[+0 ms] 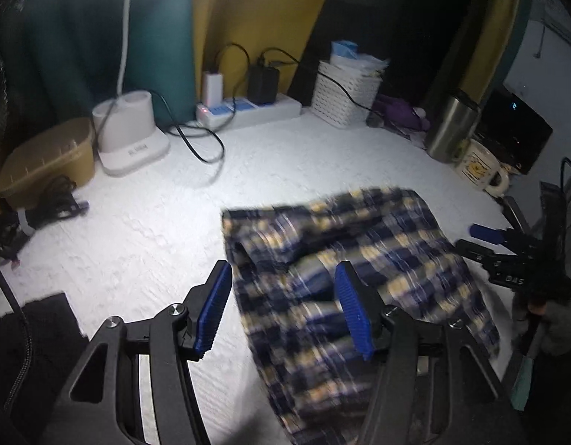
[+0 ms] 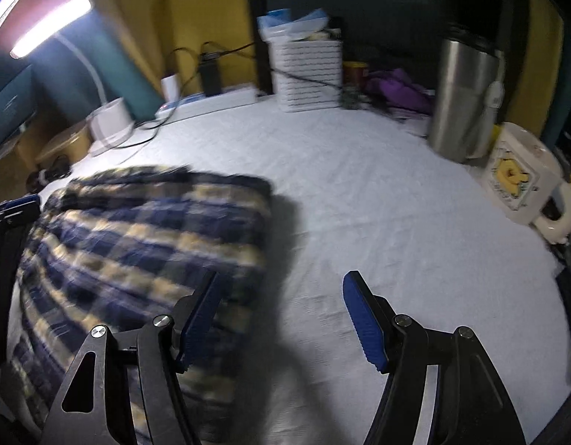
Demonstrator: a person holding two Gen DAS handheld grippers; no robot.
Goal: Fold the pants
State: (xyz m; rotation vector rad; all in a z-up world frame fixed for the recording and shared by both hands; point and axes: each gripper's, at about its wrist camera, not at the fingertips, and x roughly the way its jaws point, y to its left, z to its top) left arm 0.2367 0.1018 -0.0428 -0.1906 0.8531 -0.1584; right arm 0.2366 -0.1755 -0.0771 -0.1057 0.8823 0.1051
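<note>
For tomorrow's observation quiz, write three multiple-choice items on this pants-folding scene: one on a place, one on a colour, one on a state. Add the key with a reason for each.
1. Where does the mug stand?
A. next to the steel flask
B. on the plaid pants
C. inside the white basket

2. What colour are the pads on the left gripper?
A. red
B. blue
C. green

3. How is the right gripper?
A. shut on the pants
B. shut on the mug
C. open, holding nothing

Key:
1 A, mug and flask stand together at the edge of the white table cover.
2 B, both ribbed pads are blue.
3 C, only the cover shows in the gap.
</note>
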